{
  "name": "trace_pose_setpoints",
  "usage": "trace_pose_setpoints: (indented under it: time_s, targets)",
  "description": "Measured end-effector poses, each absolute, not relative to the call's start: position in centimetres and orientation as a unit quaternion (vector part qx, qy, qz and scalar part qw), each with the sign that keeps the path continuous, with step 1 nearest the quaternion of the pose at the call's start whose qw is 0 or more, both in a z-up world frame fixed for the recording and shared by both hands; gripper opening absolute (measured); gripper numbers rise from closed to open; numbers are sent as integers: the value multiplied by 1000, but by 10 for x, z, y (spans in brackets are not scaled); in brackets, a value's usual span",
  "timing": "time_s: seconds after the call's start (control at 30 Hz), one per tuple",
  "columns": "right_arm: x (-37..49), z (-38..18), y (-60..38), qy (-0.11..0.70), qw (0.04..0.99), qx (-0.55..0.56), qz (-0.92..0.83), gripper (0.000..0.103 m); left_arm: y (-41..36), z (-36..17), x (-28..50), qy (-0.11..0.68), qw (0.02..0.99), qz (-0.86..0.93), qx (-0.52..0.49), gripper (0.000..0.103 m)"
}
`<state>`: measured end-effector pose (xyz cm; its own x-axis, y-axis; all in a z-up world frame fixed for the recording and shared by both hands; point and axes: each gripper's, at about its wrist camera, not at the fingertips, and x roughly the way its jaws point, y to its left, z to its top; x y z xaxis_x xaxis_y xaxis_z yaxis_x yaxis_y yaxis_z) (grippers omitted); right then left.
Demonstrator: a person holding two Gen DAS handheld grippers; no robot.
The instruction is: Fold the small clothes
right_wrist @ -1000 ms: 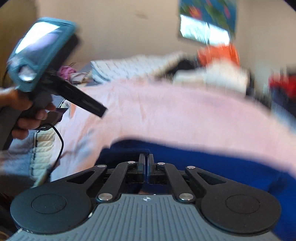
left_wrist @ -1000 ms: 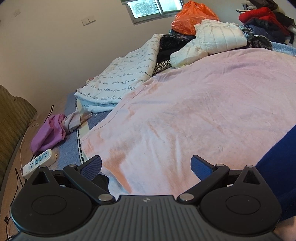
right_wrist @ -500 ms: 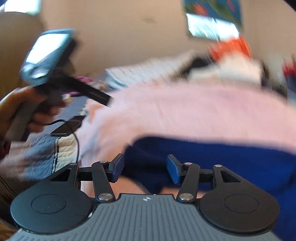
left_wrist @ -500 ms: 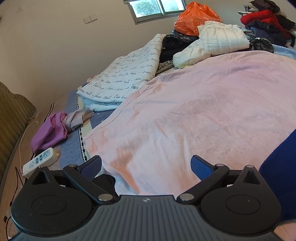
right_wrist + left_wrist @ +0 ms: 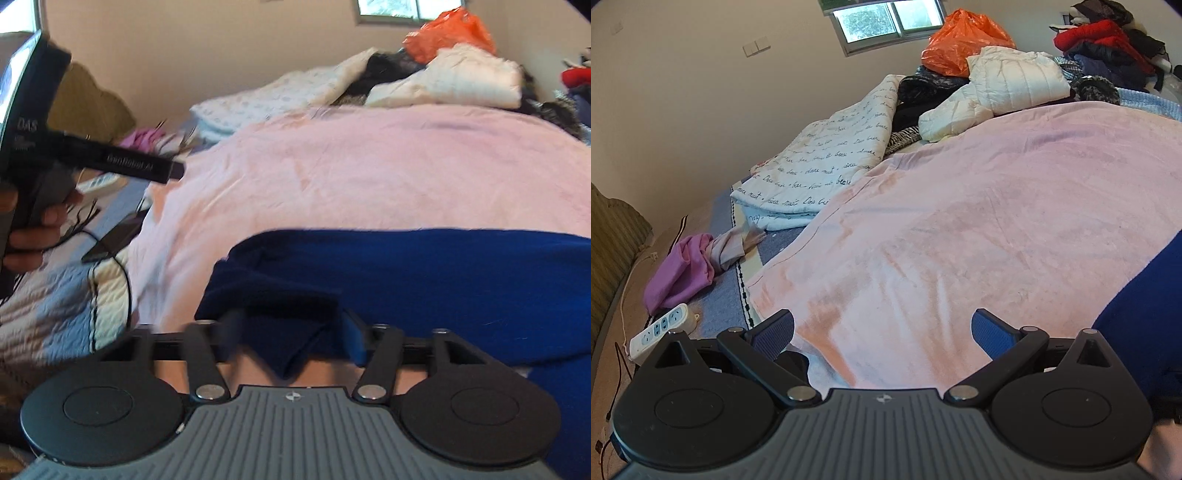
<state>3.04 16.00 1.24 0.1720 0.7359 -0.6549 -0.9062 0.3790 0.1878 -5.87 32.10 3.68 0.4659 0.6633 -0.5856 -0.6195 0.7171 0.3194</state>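
A dark blue garment (image 5: 424, 280) lies on the pink blanket (image 5: 369, 173) covering the bed. My right gripper (image 5: 291, 332) is open, its jaws either side of a folded corner of the garment without pinching it. My left gripper (image 5: 882, 328) is open and empty above the blanket's near left part (image 5: 960, 236). The blue garment shows at the right edge of the left wrist view (image 5: 1145, 317). The left gripper also appears in the right wrist view (image 5: 140, 166), held in a hand at the far left.
A white printed quilt (image 5: 827, 170), a white puffer jacket (image 5: 1004, 88), an orange bag (image 5: 960, 44) and piled clothes (image 5: 1104, 40) lie at the bed's far side. A purple cloth (image 5: 683, 269) and a power strip (image 5: 657, 328) lie left.
My right gripper was shut on the blue garment a second ago; it has opened and now stands wider around the folded corner. My left gripper stayed open and shifted slightly.
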Motion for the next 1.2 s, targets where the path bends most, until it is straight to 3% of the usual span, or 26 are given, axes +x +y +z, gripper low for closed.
trace_pose_setpoints:
  time_s: [0.1,0.2,0.27,0.3,0.33,0.37,0.4,0.47,0.57,0.73,0.93,1.2]
  targets:
    - [12,26,176,287,762,-188,549,10,318,41,-59,346,855,385,35,103]
    - [-40,49,186,103,763,-282,573,12,331,50,-64,332,852,404,7,103]
    - [-64,59,181,-2,725,-273,632,30,341,53,-68,331,851,409,-17,103]
    - [-72,62,179,-25,718,-269,642,60,344,53,-70,332,850,409,-24,103]
    - [-75,62,180,-31,724,-267,635,72,347,53,-72,334,849,409,-29,103]
    - [-71,62,179,-20,733,-264,626,80,348,52,-73,335,848,410,-29,103]
    - [-62,60,180,12,742,-258,619,72,349,51,-74,335,847,412,-29,103]
    - [-37,55,179,96,764,-236,593,66,346,49,-74,339,849,405,-24,103]
    - [-17,39,179,216,752,-227,580,68,338,46,-70,347,855,387,-8,103]
    - [-51,3,190,209,712,-300,599,65,313,43,-65,362,889,280,23,103]
    - [-50,-3,184,233,714,-279,598,77,271,26,-62,380,911,136,83,103]
    - [-53,0,173,223,722,-279,593,78,266,-17,-37,389,854,245,242,103]
